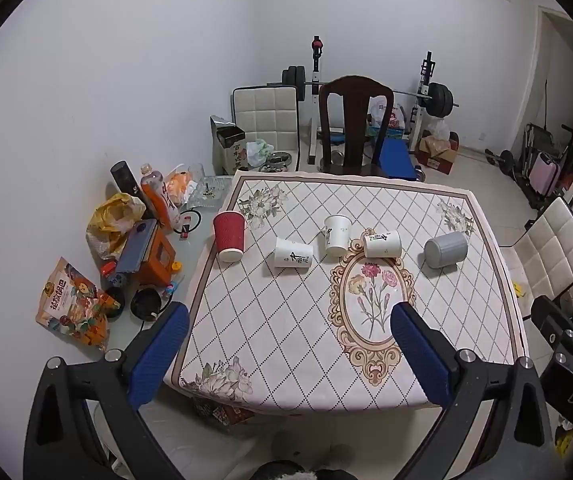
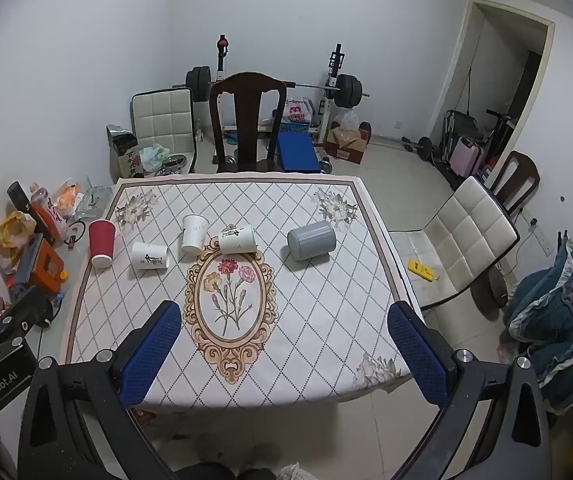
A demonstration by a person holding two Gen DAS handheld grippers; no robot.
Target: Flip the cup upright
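Several cups lie in a row across the far half of the patterned tablecloth point(image 1: 286, 320) point(image 2: 326, 320). From left: a red ribbed cup point(image 1: 228, 236) point(image 2: 101, 243), three white paper cups point(image 1: 292, 254) point(image 2: 149, 256), point(image 1: 336, 235) point(image 2: 194, 234), point(image 1: 382, 243) point(image 2: 238, 238), and a grey cup point(image 1: 445, 250) point(image 2: 311, 241). All lie on their sides or tipped. My left gripper point(image 1: 290, 320) is open and empty, above the table's near edge. My right gripper point(image 2: 284, 316) is open and empty, also near the front edge, well short of the cups.
Clutter of bottles, snack bags and an orange box point(image 1: 154, 260) sits on the grey strip left of the cloth. A dark wooden chair point(image 1: 352, 128) stands behind the table, a white padded chair point(image 2: 466, 240) at its right, gym equipment beyond.
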